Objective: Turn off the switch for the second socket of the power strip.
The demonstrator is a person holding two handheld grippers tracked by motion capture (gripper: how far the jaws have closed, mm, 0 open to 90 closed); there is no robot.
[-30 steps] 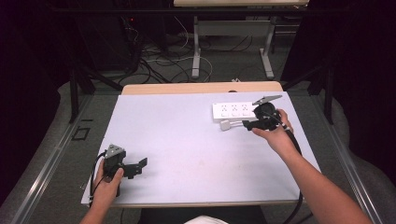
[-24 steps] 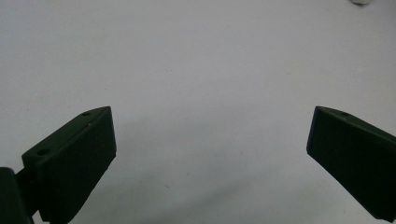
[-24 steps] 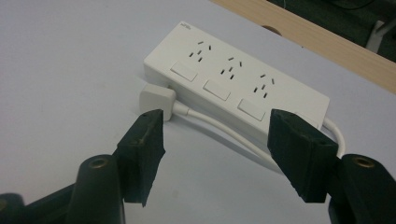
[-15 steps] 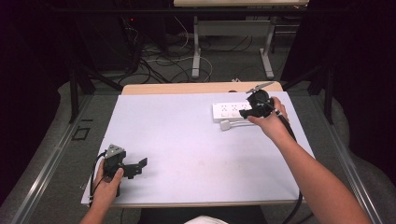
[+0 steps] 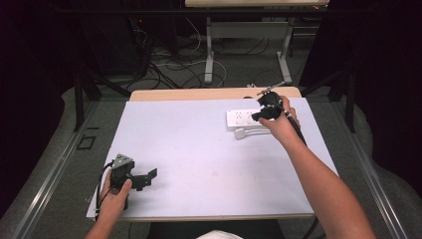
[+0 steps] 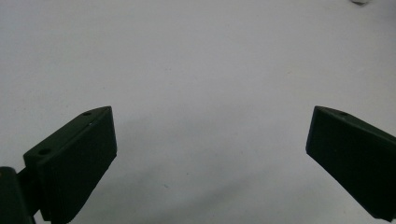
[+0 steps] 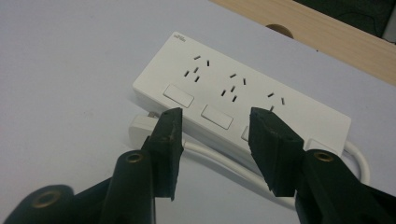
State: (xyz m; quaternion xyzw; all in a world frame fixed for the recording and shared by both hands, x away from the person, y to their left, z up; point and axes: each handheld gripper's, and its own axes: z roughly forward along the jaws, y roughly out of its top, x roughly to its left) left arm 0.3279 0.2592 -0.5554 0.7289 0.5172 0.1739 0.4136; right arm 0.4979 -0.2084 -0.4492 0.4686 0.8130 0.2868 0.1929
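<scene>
Right gripper view: right gripper (image 7: pixel 212 130), jaws just narrowing yet apart, empty, above power strip (image 7: pixel 243 100)

power strip (image 5: pixel 242 117) on table (image 5: pixel 199 149), plug (image 5: pixel 240 134) before it

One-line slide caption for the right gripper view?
Right gripper, jaws just narrowing with nothing gripped, poised over a white power strip and its plug.

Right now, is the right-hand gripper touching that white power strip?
Cannot tell. In the right gripper view the right gripper has its jaws partly open over the power strip, just been closing, but no gap or contact shows plainly.
</scene>
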